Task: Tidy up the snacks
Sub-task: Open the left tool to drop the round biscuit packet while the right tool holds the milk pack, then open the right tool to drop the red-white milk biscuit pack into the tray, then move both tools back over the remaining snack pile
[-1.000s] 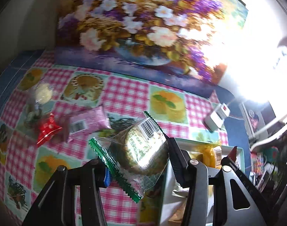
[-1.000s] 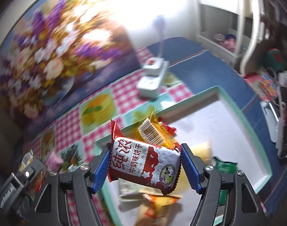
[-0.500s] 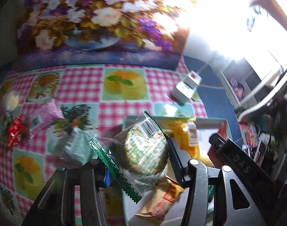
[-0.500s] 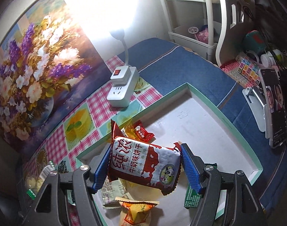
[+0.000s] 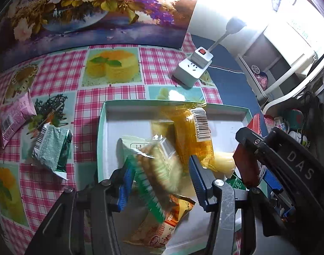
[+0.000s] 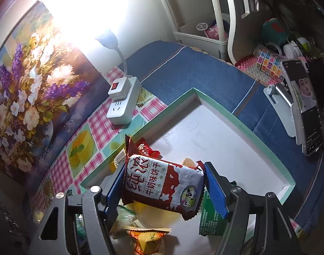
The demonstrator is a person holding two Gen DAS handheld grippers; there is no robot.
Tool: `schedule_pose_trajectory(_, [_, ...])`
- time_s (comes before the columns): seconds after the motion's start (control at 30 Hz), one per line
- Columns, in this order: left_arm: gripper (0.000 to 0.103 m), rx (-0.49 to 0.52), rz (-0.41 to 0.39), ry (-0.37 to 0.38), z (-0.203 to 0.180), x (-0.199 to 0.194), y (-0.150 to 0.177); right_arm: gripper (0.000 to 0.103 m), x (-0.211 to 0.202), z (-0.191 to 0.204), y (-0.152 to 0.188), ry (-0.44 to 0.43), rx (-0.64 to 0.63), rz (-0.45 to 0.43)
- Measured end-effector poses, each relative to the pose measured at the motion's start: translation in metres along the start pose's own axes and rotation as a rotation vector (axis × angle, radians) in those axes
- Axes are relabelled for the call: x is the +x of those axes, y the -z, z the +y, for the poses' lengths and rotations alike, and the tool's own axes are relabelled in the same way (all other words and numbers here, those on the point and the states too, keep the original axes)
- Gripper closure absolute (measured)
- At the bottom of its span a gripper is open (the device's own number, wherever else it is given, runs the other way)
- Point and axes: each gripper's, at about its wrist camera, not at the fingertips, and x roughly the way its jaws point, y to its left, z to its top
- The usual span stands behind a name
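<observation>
A white tray with a teal rim [image 5: 102, 127] [image 6: 257, 140] lies on the checked tablecloth. My left gripper [image 5: 159, 180] hangs over the tray's near left part. It is shut on a clear, green-edged biscuit packet [image 5: 159, 167], which looks blurred and tilted between the blue pads. My right gripper [image 6: 164, 182] is over the tray's near corner, shut on a red and white milk biscuit packet [image 6: 164, 187] [image 5: 245, 165]. Inside the tray lie an orange-yellow packet [image 5: 191, 136], an orange packet [image 5: 166, 229] [image 6: 149, 238], a small red packet [image 6: 147, 148] and a green packet [image 6: 210, 216].
Left of the tray, a grey-green packet [image 5: 51, 148] and a pink packet [image 5: 15, 116] lie on the cloth. A white power strip with a lamp [image 5: 193, 70] [image 6: 123, 104] stands behind the tray. A flower painting [image 5: 87, 10] backs the table. A phone on a stand [image 6: 306, 110] is at right.
My left gripper carried the biscuit packet rightward from above the cloth to over the tray and lower; the packet tilted in the jaws. My right gripper shifted slightly and rolled, still holding its packet.
</observation>
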Motion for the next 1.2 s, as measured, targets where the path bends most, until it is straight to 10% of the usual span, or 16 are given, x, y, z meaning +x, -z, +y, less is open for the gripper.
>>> schedule_pose_trajectory(0.6, [0.030, -0.132, 0.040, 0.103, 0.033, 0.002, -0.002, 0.028, 0.005, -0.001, 0.002, 0.000, 0.046, 0.018])
schedule_pose_trajectory(0.83, [0.029, -0.185, 0.022, 0.097, 0.054, -0.008, -0.010, 0.008, 0.003, 0.000, 0.001, 0.013, 0.037, -0.007])
schedule_pose_trajectory(1.2, [0.010, -0.304, -0.094, -0.099, 0.105, -0.025, -0.013, 0.000, 0.005, 0.014, 0.005, -0.012, -0.019, -0.016])
